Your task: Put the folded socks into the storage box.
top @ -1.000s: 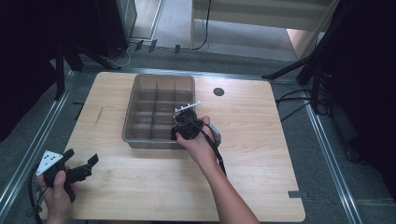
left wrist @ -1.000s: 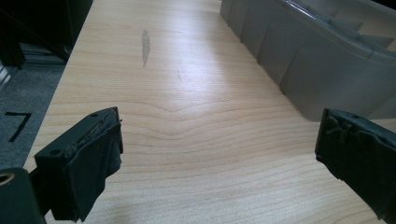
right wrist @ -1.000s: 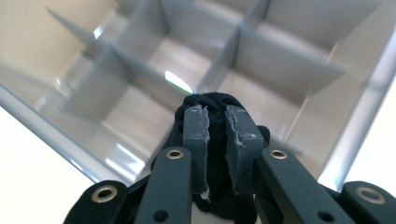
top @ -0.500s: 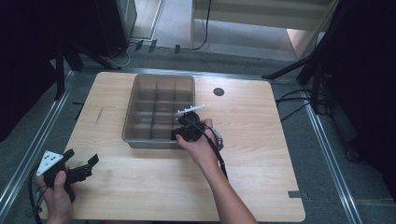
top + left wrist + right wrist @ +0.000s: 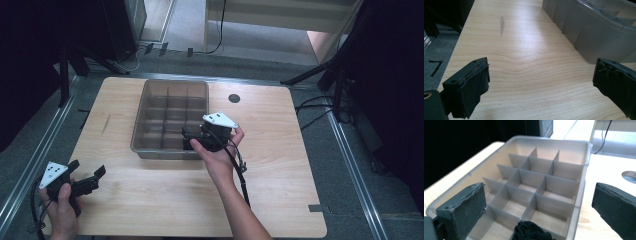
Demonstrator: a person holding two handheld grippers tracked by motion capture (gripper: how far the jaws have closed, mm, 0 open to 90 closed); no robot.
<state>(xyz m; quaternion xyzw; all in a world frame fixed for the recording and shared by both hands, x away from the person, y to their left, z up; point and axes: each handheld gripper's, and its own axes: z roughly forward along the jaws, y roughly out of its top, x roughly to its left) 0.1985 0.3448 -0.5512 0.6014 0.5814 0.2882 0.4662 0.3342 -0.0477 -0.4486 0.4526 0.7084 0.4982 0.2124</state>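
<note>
left hand-held gripper [image 5: 87, 179] hangs low over the worktop's [image 5: 150, 200] near-left corner, jaws spread wide, nothing in them. across to the grey divider tray [image 5: 145, 107] — a black cloth bundle [image 5: 530, 232] sits in a near compartment, and the right hand-held gripper [image 5: 192, 140] hovers just above it, jaws apart — empty.

Grey translucent divided organizer tray [image 5: 150, 107]; black cloth [image 5: 531, 231]; light wood-grain table [image 5: 280, 165]; black gripper pads [image 5: 471, 82].

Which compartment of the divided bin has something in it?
The middle compartment of the bin's nearest row, right below the right tool: it holds a bunched black cloth. The other visible compartments are bare.
</note>
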